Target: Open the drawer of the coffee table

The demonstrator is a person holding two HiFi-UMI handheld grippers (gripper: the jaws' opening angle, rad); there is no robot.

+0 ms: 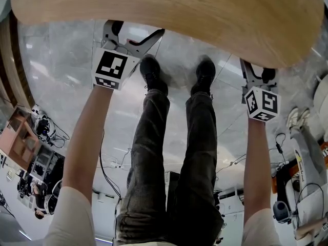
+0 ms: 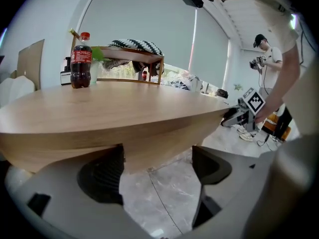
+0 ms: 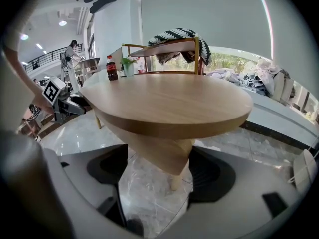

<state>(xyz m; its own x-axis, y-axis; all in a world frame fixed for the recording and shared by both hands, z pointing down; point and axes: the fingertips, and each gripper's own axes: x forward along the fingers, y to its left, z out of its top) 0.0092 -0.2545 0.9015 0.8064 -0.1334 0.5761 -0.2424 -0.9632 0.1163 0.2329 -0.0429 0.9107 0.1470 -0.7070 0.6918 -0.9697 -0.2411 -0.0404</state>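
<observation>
The left tool (image 2: pixel 157 169) had its jaws spread wide, with nothing clamped; the lower edge of the wooden tier (image 2: pixel 149 151) under the top of the coffee table (image 2: pixel 114 111) stood between them at their far end, and whether either pad touched the wood could not be told. The right tool (image 3: pixel 160 171) was likewise wide open, and a wedge of that same lower tier hung in its gap, with a slim pale leg (image 3: pixel 175 181) below it. No seam showed on the tier, so the drawer could not be told apart from the rest of it. From the head view both tools reached in under the near rim of the oval surface, the left at one end and the right at the other, well apart, each held at arm's length. The person's dark shoes (image 1: pixel 152 73) stood on the grey marbled floor (image 1: pixel 61 55) between the two arms, close to the rim. On the far side of the top stood an upright cola bottle (image 2: pixel 80 60) with a red cap.
</observation>
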